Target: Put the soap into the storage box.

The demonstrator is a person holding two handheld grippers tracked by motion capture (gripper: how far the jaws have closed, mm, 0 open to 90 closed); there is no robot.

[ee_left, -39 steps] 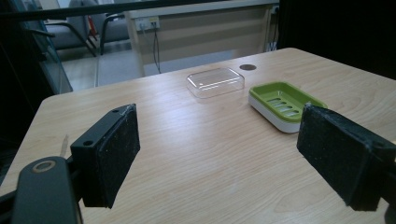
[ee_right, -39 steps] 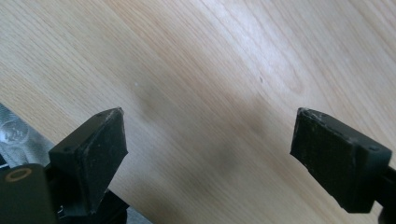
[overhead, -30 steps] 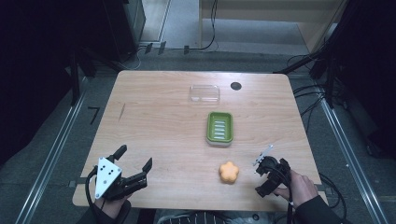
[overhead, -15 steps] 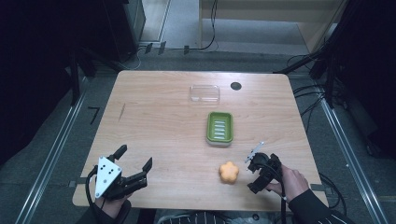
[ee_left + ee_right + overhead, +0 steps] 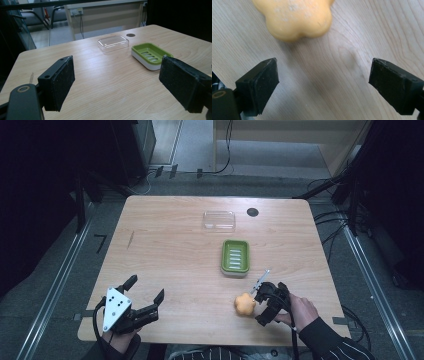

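A wooden table (image 5: pixel 165 250) is seen from above. The right gripper (image 5: pixel 261 299) has been brought in from the table's right edge and is now placed just beside an orange flower-shaped soap (image 5: pixel 244 304). Its jaws have just been opened wider and nothing is yet held between them; in the right gripper view the soap (image 5: pixel 293 17) lies just ahead of the spread jaws. A grasp appears to be prepared. A green soap dish (image 5: pixel 235 256) and a clear lid (image 5: pixel 219 220) lie farther back. The left gripper (image 5: pixel 145 305) is kept released and unmoved at the near left corner.
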